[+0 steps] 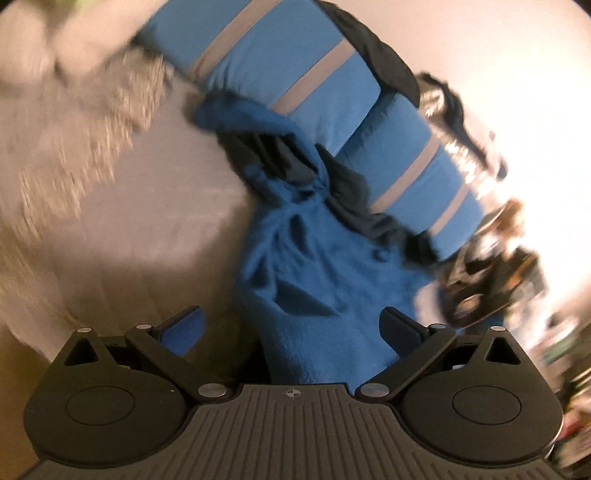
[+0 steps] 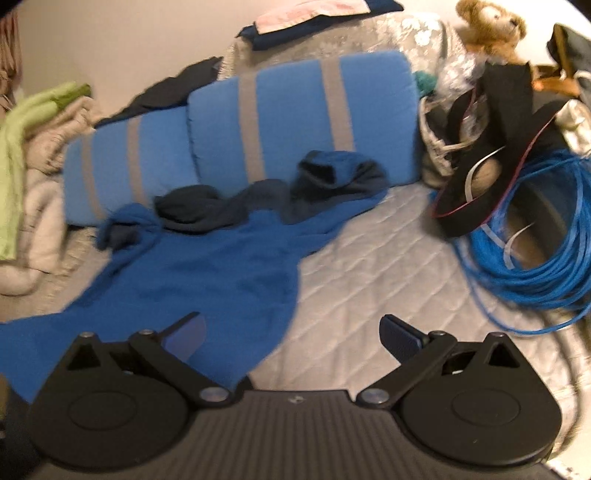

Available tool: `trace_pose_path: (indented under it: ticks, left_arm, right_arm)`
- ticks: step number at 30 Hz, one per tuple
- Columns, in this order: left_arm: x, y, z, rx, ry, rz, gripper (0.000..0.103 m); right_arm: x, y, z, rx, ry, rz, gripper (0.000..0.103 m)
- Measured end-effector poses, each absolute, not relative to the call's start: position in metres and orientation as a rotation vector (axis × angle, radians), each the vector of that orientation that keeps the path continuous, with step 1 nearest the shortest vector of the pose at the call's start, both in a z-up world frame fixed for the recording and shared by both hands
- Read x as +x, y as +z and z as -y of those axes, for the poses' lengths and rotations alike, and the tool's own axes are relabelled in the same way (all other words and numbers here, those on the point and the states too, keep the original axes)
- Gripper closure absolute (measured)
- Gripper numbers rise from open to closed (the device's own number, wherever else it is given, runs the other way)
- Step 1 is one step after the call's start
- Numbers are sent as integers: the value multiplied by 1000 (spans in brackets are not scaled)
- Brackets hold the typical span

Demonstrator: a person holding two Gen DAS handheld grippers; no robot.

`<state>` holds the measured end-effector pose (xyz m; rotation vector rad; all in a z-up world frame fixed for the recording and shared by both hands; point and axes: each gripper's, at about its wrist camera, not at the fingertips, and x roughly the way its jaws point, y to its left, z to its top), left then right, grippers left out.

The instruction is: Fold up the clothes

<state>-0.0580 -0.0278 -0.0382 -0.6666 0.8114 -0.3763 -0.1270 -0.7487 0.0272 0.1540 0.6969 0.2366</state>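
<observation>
A blue fleece garment (image 2: 221,266) with a dark navy lining lies crumpled on the quilted grey bed cover (image 2: 369,266), its hood end against a blue pillow. In the left wrist view the same garment (image 1: 317,280) runs from the pillow down between the fingers of my left gripper (image 1: 291,328). That gripper is open, and the cloth lies loose between its jaws. My right gripper (image 2: 291,332) is open too; its left finger (image 2: 188,332) hovers over the garment's edge and its right finger is over bare quilt.
Two blue pillows with grey stripes (image 2: 258,122) lie across the back. Green and beige clothes (image 2: 26,140) are piled at the left. A coil of blue cable (image 2: 535,236), a black strap and a teddy bear (image 2: 491,26) crowd the right side. A knitted beige cloth (image 1: 85,129) lies left.
</observation>
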Motion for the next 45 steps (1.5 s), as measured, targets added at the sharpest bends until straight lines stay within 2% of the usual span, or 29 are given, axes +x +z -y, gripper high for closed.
trace_pose_path:
  ticks: [4, 5, 6, 8, 9, 11, 14, 17, 22, 28, 32, 34, 35, 36, 39, 45]
  left_arm:
    - [-57, -51, 22, -785, -470, -833, 2]
    - [-56, -54, 22, -805, -491, -839, 14]
    - [-56, -56, 22, -821, -509, -844, 20]
    - [-56, -61, 21, -837, -520, -860, 51]
    - [-56, -63, 22, -839, -519, -870, 55]
    - [-55, -66, 23, -843, -522, -882, 71]
    - [-55, -68, 24, -838, -522, -892, 78]
    - [-56, -69, 24, -835, -520, -891, 82]
    - [-57, -69, 23, -831, -517, -887, 83]
    - [-59, -69, 22, -828, -514, -883, 84]
    - [-59, -70, 21, -834, -496, -896, 85]
    - [-59, -67, 22, -828, -489, -898, 85]
    - [-60, -65, 23, -817, -487, -895, 86]
    - [-61, -62, 24, -807, -486, -891, 86]
    - [-67, -50, 26, -775, -475, -861, 87]
    - [-79, -21, 34, -718, -486, -794, 87]
  right_arm:
    - [-125, 20, 749, 192, 318, -716, 0]
    - [-124, 18, 749, 207, 333, -719, 0]
    - [-123, 18, 750, 230, 343, -719, 0]
    - [-121, 16, 753, 278, 361, -720, 0]
    - [-120, 13, 754, 303, 370, -722, 0]
    - [-116, 7, 756, 353, 379, -732, 0]
    - [-112, 2, 755, 378, 371, -744, 0]
    - [-106, -8, 753, 358, 388, -758, 0]
    - [-100, -29, 756, 448, 475, -810, 1]
    - [-100, -51, 753, 521, 594, -869, 23]
    - [-101, -60, 750, 556, 688, -910, 43]
    - [-103, -57, 748, 550, 706, -910, 66]
    - [-104, -54, 747, 545, 708, -906, 85]
    - [-105, -51, 747, 540, 711, -902, 91]
    - [-107, -41, 747, 530, 704, -883, 95]
    - [-116, -9, 745, 478, 657, -797, 96]
